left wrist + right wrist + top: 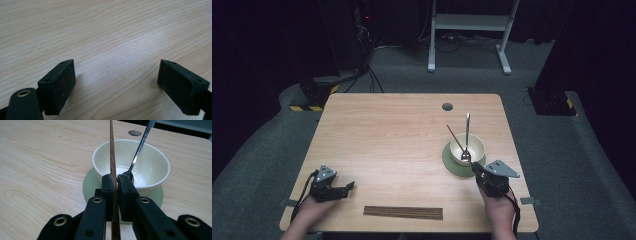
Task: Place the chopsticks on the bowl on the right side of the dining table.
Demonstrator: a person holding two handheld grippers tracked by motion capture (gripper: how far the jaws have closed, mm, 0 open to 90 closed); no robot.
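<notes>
Gripping: a slender dark-brown wooden chopstick (113,157) sits clamped between the pads of the right gripper (115,185), its jaws clenched on the shaft.
Where it is: at the near rim of a cream ceramic bowl (468,148), over the table's right side, held off the wood.
Long axis: the chopstick runs between the jaws, one end rising up and away over the bowl, the other passing down and back under the gripper body; in the high view the upper end (455,137) slants up to the left.
In the bowl: a silver metal fork (141,147) leans with its tines down inside and its handle rising beyond the far rim.
Under the bowl: a round pale-green saucer (451,165), touching the bowl's base.
Key relation: the bowl lies straight ahead of the right gripper and just beside its tips, so placing the stick looks like a short forward tilt.
Other hand: the left gripper (346,188) rests well apart, low over the light wooden table (387,130), jaws spread wide and holding nothing.
Near edge: a flat dark-brown slatted strip (403,212) lies between the two hands.
</notes>
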